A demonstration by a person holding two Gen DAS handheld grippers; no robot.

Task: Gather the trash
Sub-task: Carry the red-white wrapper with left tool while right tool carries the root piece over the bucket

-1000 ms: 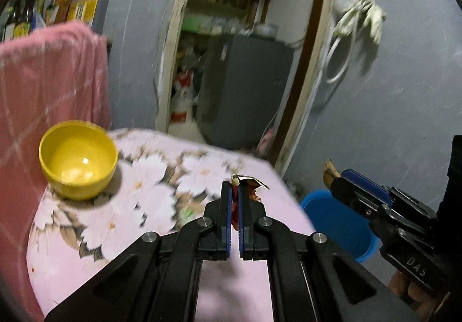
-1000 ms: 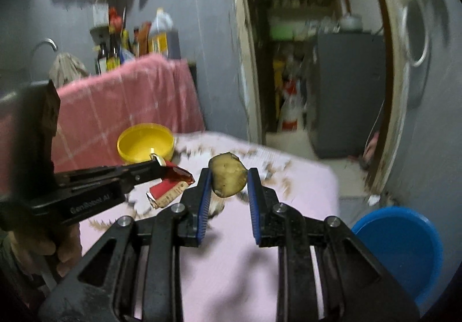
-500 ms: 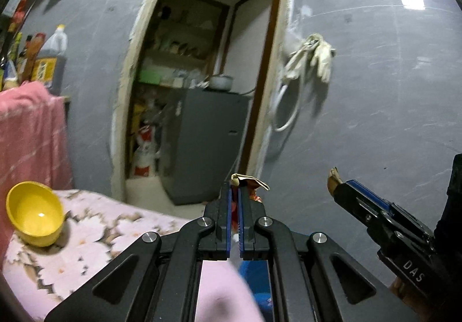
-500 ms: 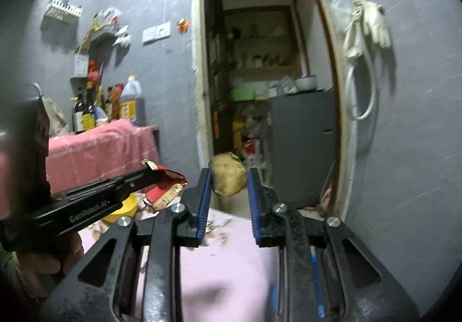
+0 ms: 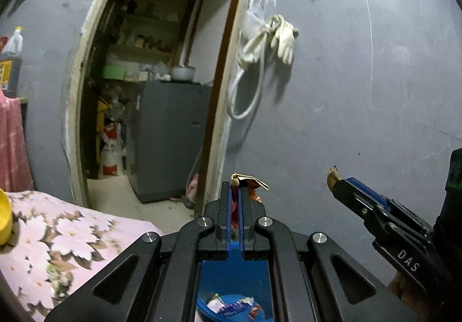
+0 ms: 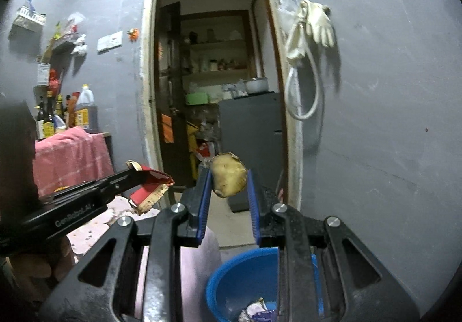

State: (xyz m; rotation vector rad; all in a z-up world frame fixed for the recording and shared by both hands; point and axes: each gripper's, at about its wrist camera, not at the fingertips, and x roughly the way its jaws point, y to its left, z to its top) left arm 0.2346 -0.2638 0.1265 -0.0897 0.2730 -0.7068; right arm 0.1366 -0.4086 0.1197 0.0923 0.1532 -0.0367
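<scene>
My left gripper (image 5: 236, 192) is shut on a crumpled red wrapper (image 5: 249, 182); in the right wrist view the same wrapper (image 6: 150, 190) hangs from that gripper (image 6: 135, 170). My right gripper (image 6: 228, 177) is shut on a yellowish-brown peel scrap (image 6: 228, 177); in the left wrist view it (image 5: 335, 180) is at the right. A blue bin (image 6: 242, 287) with wrappers inside sits on the floor below both grippers, also seen between the left fingers (image 5: 234, 290).
A table with a pink floral cloth (image 5: 55, 241) is at the left, with a yellow bowl (image 5: 4, 221) on its edge. Ahead are a grey wall, an open doorway (image 6: 213, 91) with a grey cabinet, and gloves with a hose (image 5: 271, 42) hanging.
Both grippers moved right off the table and now hang over the blue bin, each still holding its scrap. The yellow bowl slid to the left edge of view.
</scene>
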